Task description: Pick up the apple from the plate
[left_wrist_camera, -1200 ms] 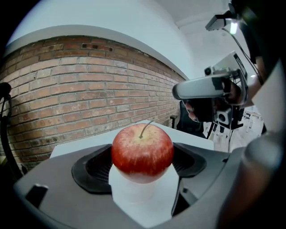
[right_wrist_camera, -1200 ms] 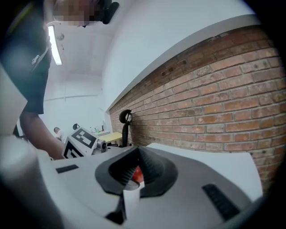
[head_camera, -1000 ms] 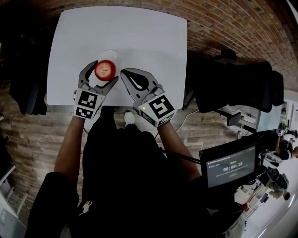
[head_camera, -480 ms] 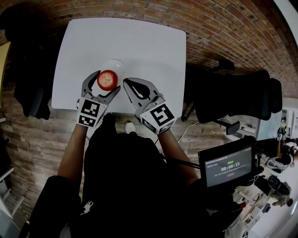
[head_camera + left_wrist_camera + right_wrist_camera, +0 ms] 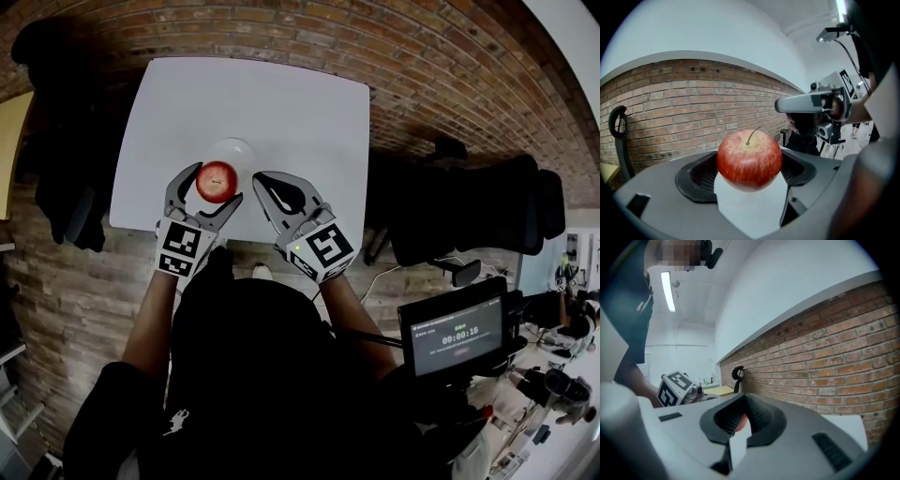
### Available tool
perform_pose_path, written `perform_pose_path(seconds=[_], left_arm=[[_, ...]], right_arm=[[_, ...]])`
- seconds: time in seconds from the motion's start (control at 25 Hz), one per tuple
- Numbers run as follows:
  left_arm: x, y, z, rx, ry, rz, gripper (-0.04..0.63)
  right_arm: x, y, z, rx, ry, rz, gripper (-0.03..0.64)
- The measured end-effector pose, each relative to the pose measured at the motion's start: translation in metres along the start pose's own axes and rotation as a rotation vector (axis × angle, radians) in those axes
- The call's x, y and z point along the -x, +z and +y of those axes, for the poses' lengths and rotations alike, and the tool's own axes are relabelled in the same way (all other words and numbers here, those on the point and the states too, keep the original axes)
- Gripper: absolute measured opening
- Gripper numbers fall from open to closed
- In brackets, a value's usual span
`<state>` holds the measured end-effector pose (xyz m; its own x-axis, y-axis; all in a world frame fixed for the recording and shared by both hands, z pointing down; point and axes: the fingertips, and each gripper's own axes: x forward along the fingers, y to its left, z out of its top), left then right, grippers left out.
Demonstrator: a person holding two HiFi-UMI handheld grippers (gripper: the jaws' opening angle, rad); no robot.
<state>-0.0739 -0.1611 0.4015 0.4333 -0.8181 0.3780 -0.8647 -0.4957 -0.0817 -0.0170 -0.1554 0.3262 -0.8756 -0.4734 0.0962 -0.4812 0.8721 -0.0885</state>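
Apple (image 5: 217, 181): red, stem up, sits left of centre in the head view, over the near edge of the white plate (image 5: 232, 149). Cannot tell whether it touches the plate.

Left gripper (image 5: 215, 185): jaws clamp the apple from both sides, dark pads pressed against its flanks in the left gripper view.

Right gripper (image 5: 260, 178): just right of the apple, jaws pressed together with nothing held.

Both forearms reach up from the frame's lower centre to the near edge of the white table (image 5: 281, 103). The marker cubes (image 5: 181, 251) face the camera.

Monitor (image 5: 459, 335), lower right: timer reads 00:00:16; other text too small to read.
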Motion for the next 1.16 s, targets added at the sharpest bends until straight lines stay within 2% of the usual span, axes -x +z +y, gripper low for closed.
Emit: perform_pose_path(seconds=[0.68,1.16], left_arm=[[0.016,0.010,-0.011,-0.018,0.007,-0.026,0.410],[0.017,0.006,-0.010,-0.021,0.002,-0.012,0.408]], right_arm=[[0.001,0.003,0.001,0.027,0.006,-0.012,0.002],[0.001,0.002,0.002,0.027,0.002,0.003,0.002]])
